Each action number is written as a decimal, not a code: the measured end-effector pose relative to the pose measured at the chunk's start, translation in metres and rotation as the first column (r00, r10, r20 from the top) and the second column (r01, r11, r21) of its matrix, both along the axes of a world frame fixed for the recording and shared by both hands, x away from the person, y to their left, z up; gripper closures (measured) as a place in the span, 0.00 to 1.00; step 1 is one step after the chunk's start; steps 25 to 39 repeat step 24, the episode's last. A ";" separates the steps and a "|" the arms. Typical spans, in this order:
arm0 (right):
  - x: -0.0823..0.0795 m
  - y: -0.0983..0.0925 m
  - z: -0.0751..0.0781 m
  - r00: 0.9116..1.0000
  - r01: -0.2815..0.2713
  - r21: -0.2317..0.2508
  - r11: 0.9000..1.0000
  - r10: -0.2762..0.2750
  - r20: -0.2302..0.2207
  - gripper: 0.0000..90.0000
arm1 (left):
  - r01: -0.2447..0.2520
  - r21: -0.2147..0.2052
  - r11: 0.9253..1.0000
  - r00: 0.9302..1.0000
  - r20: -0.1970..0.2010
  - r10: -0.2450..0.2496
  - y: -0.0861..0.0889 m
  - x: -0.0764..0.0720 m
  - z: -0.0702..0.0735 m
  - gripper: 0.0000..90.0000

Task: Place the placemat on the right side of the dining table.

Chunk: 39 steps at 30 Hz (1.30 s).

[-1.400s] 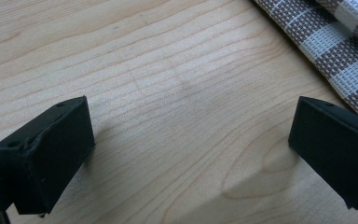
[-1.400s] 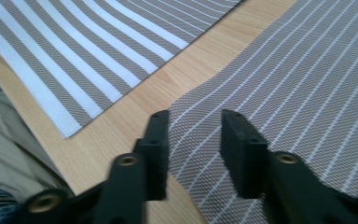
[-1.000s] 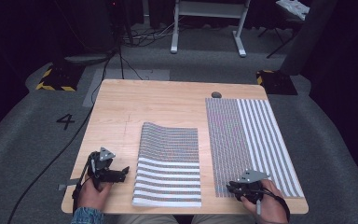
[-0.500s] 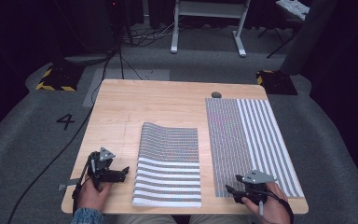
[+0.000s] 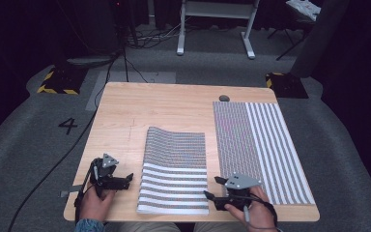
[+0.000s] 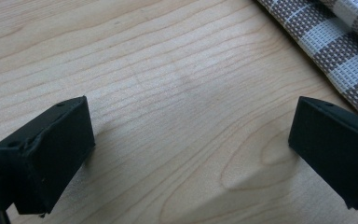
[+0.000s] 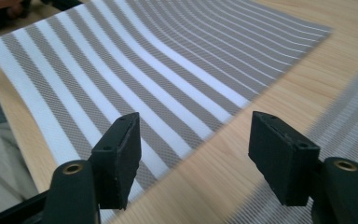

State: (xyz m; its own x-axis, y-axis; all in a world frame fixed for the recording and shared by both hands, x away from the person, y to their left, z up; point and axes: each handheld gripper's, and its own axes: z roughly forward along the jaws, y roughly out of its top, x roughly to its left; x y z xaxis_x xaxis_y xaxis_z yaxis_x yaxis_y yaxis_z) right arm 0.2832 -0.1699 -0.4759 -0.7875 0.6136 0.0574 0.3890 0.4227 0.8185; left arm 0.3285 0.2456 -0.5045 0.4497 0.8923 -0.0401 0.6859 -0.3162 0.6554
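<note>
Left gripper (image 5: pixel 125 180): jaws spread, empty, low over bare table (image 5: pixel 174 106), just left of folded mat (image 5: pixel 174 179).

Folded mat: centre-front of table, woven striped placemat, doubled over, far half bowing up slightly. Likely light, thin, semi-stiff and springy, slick weave; best pinched at near corners or side edge, both layers together.

Right gripper (image 5: pixel 211 188): jaws just been opening, now spread, nothing between pads, pointing at folded mat's right edge.

Flat mat (image 5: pixel 265 145): spread along right side.
</note>
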 end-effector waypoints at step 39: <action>0.005 0.052 -0.028 0.995 -0.104 -0.109 0.989 0.104 -0.006 0.29 | 0.004 0.007 1.000 1.000 0.007 -0.004 0.000 0.003 0.000 0.00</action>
